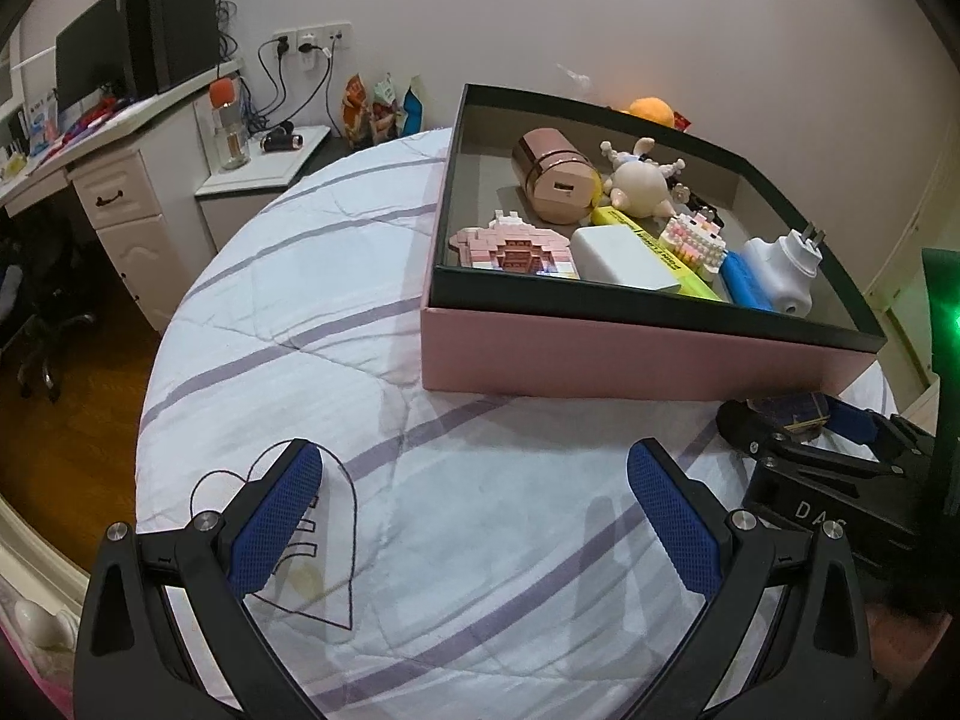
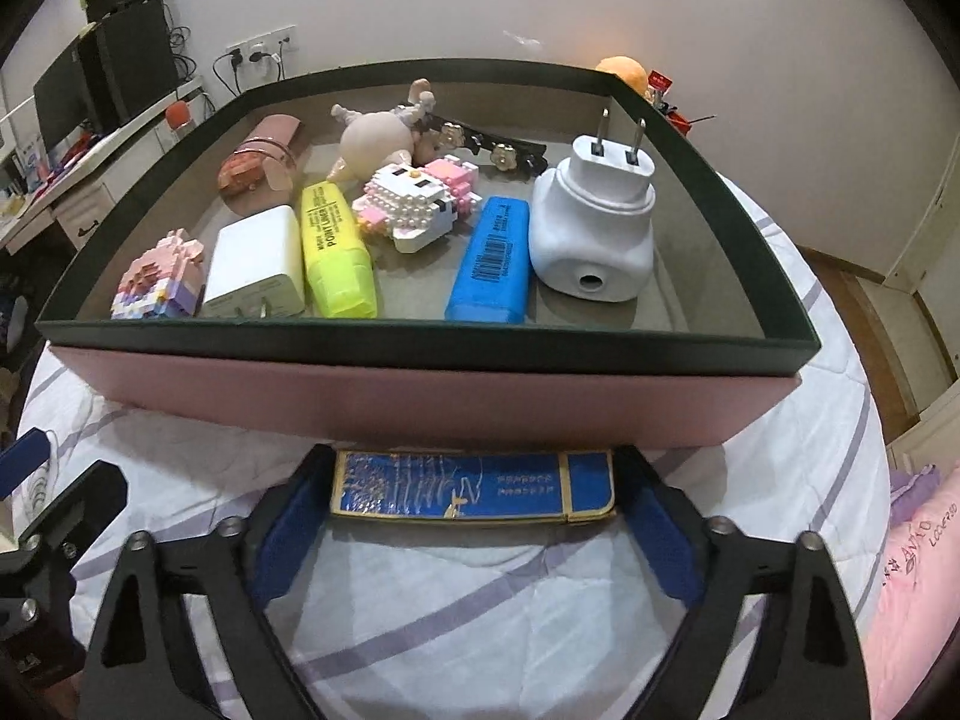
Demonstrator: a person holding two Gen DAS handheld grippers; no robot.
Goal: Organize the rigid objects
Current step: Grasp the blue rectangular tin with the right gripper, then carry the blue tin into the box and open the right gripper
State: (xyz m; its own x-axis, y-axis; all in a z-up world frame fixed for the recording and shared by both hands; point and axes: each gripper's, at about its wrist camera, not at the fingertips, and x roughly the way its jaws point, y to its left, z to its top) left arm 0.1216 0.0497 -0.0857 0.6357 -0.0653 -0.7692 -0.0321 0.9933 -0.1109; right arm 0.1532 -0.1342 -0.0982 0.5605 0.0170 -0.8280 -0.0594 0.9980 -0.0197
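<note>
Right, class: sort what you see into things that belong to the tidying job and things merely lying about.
Job:
pink box
blue flat case between right gripper fingers
yellow highlighter
white plug adapter

Lying about:
monitor
glass bottle
snack packets

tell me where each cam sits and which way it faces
Left wrist: on the left gripper, looking down along its open fingers at bare bedspread; the right gripper shows at the right edge.
Right wrist: on the right gripper, facing the pink box, fingers flanking a blue packet.
Shared: box, white plug, yellow highlighter.
</note>
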